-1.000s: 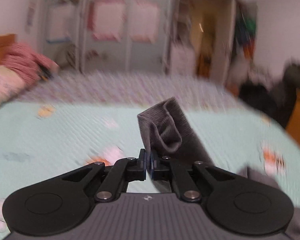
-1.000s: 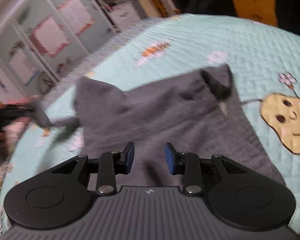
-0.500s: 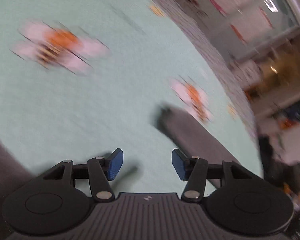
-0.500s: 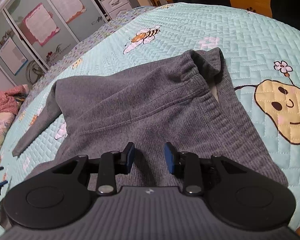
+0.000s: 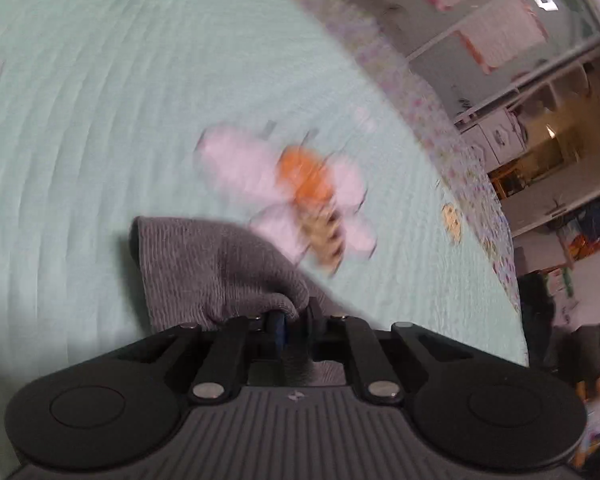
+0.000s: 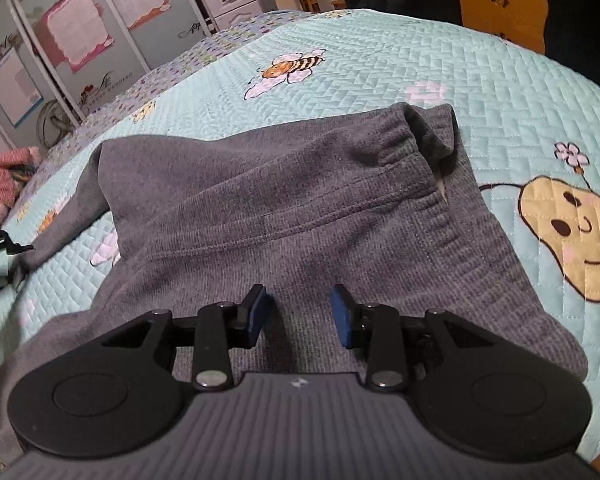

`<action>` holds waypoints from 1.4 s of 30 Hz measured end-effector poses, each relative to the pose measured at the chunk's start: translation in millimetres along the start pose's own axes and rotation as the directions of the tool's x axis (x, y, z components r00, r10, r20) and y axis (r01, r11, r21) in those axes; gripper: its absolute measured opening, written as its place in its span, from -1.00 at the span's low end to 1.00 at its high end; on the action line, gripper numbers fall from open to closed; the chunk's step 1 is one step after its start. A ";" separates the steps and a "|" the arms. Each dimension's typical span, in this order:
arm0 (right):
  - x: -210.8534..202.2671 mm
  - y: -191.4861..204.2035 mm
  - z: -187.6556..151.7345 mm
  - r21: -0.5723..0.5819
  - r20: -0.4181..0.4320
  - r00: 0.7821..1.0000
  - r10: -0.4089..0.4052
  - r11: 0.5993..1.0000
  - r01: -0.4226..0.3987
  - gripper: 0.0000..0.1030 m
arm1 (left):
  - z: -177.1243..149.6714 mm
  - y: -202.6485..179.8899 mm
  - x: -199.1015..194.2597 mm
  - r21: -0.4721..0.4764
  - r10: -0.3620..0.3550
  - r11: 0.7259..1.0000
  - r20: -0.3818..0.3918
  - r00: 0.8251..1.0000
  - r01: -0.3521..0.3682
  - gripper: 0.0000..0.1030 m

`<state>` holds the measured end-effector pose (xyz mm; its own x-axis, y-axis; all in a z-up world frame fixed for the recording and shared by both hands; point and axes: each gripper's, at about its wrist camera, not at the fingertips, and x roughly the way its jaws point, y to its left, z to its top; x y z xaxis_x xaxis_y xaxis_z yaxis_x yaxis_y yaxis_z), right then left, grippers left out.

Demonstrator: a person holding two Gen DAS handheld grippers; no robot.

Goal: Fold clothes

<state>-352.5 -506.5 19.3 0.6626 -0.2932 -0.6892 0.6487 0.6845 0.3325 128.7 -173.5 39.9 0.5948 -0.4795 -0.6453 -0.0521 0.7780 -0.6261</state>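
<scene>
left hand-held gripper (image 5: 294, 322) angled down, closing on grey sleeve (image 5: 216, 268) | right hand-held gripper (image 6: 298, 314) spread, opening, above sweater (image 6: 300, 200)

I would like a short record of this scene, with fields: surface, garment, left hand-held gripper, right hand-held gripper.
surface: mint quilted bedspread with bee and pear pictures
garment: grey knit garment, partly folded, lying on the bedspread
left hand-held gripper: left hand-held gripper closing on the grey cuff, cloth between the jaws
right hand-held gripper: right hand-held gripper open over the garment, nothing between the jaws
</scene>
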 end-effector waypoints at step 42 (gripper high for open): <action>65.1 -122.2 126.6 0.069 -0.014 0.998 0.061 0.996 -0.060 0.18 | -29.1 30.7 -1.0 0.021 0.028 0.999 -0.068 0.997 -0.027 -0.40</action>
<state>-341.2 -693.7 15.3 0.6956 -0.2413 -0.6767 0.6320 0.6535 0.4166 103.2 -161.0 8.6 0.5374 -0.4836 -0.6908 -0.0516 0.7988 -0.5994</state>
